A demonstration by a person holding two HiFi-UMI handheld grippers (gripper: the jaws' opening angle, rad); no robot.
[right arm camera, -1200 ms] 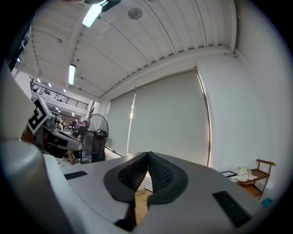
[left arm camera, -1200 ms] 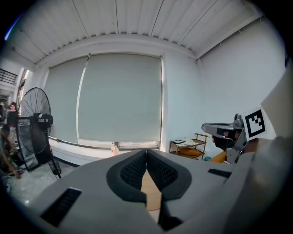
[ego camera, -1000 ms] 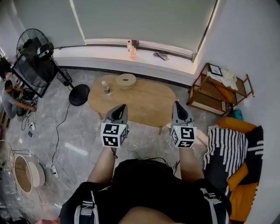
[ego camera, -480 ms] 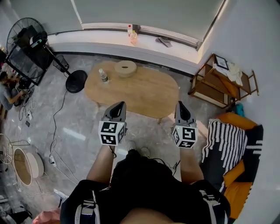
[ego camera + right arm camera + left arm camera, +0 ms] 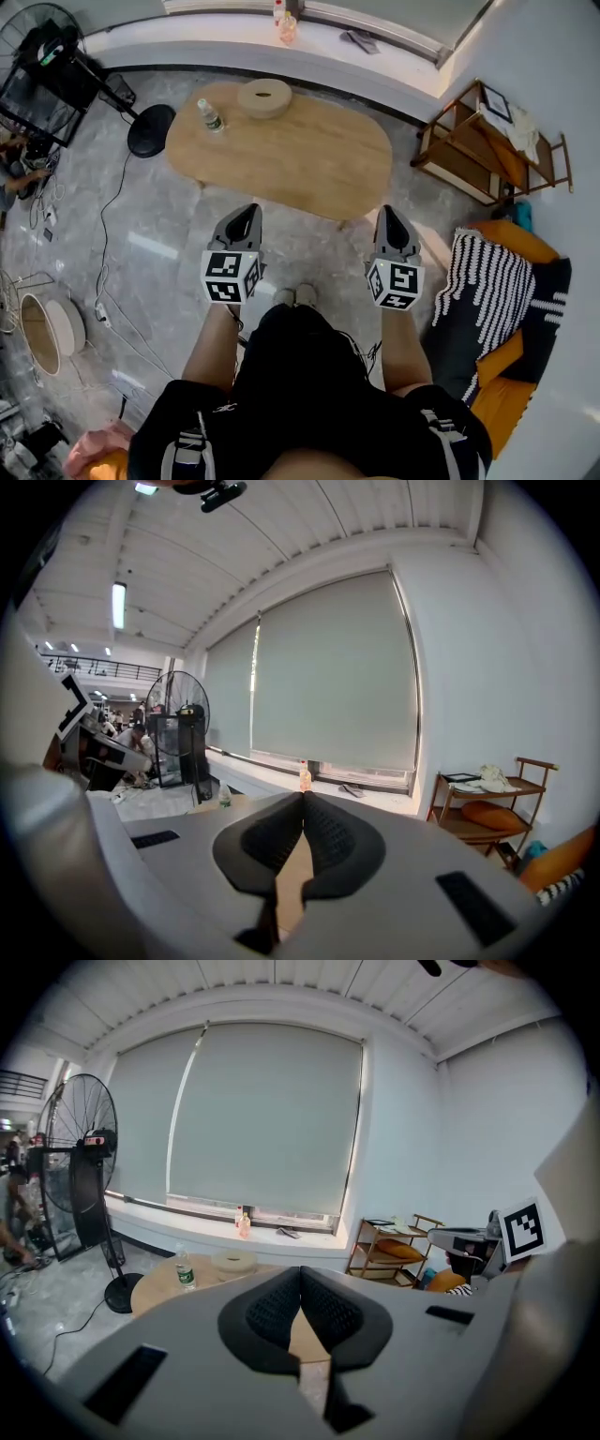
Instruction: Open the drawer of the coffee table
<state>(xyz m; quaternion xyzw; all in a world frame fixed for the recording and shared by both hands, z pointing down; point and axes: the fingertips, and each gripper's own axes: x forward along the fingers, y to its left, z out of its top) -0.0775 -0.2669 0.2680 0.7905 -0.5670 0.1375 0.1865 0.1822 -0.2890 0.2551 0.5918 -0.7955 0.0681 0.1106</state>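
My left claw [image 5: 247,217] and right claw [image 5: 390,219] are both pressed together and hold nothing, well short of the table [image 5: 309,155] ahead. No drawer front shows from above, so I should get low, find its handle, then part one claw.

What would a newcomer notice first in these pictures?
The oval wooden coffee table fills the head view's upper middle, with a bottle and a round beige dish near its far edge. Nearer the person, the left tongs and right tongs hover side by side, both shut and empty.
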